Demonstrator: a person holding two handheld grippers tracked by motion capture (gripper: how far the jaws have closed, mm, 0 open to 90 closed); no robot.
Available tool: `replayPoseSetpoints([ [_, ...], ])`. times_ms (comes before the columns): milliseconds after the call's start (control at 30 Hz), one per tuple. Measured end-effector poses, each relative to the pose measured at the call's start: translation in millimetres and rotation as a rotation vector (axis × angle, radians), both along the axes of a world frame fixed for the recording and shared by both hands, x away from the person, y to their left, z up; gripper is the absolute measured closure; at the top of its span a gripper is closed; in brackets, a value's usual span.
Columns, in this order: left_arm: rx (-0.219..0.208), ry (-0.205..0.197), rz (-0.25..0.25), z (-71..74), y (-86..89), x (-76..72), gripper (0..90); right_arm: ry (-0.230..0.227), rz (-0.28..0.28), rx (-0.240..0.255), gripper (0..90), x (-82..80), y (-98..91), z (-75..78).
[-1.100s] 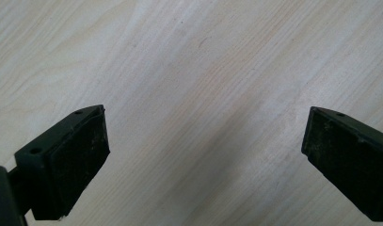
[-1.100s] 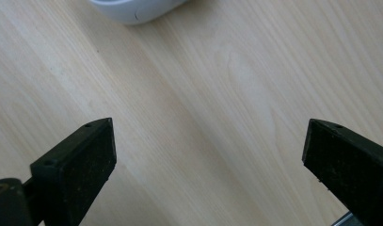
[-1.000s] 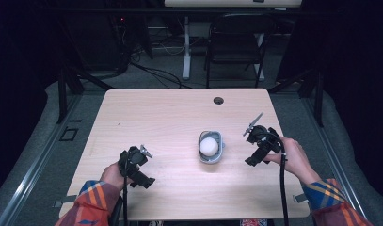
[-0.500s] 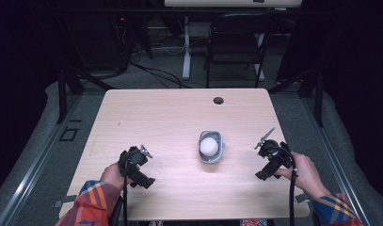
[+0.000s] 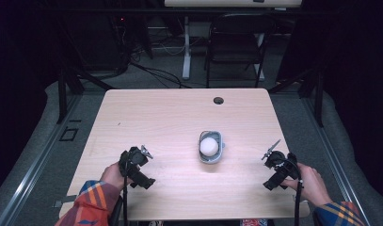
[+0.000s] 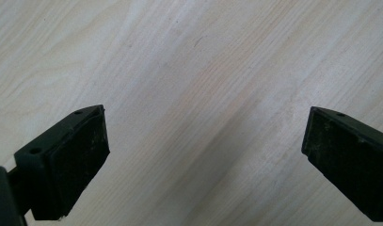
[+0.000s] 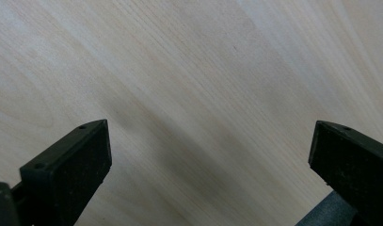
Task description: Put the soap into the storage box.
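Pale wood grain runs under both sets of jaws, and nothing lies between them: my left gripper (image 5: 143, 156) and my right gripper (image 5: 272, 153) both stand wide apart and empty, each low over the table (image 5: 161, 117) near its front edge. The thing I take to be the work in hand is the small grey bowl (image 5: 211, 146) with a white ball (image 5: 208, 146) sitting in it, a little right of the table's centre. From the left gripper it lies at about two o'clock, some way off; from the right gripper it lies at about ten o'clock, nearer.

If I go for it, I would judge the right gripper the better choice, being the closer. I would swing it toward ten o'clock first, keeping the jaws wide, and only drop once the ball shows centred between the pads (image 7: 71, 169) in the right gripper view. The ball is round and smooth-looking, so I expect it to squirt out of a shallow pinch; I would close across its widest part, slowly. The bowl looks light and may skid or tip if a jaw catches its rim, so the left gripper could steady its near wall. The dark grommet hole (image 5: 219, 100) at twelve o'clock is well clear.
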State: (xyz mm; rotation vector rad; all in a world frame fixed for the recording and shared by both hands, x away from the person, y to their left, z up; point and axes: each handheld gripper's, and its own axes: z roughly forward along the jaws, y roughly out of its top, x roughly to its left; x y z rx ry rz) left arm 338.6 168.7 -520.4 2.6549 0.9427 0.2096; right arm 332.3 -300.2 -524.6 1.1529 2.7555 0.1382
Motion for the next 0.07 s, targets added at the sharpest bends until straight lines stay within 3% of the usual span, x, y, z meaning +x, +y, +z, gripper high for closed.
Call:
replayPoseSetpoints([
  [33, 0.000, 0.000, 0.000, 0.0, 0.0, 0.0, 0.9, 0.000, 0.000, 0.000, 0.0, 0.0, 0.0, 0.0],
  [67, -0.002, 0.001, -0.001, 0.0, 0.1, 0.0, 0.6, 0.021, 0.028, -0.034, 0.0, 2.8, 1.4, -0.6],
])
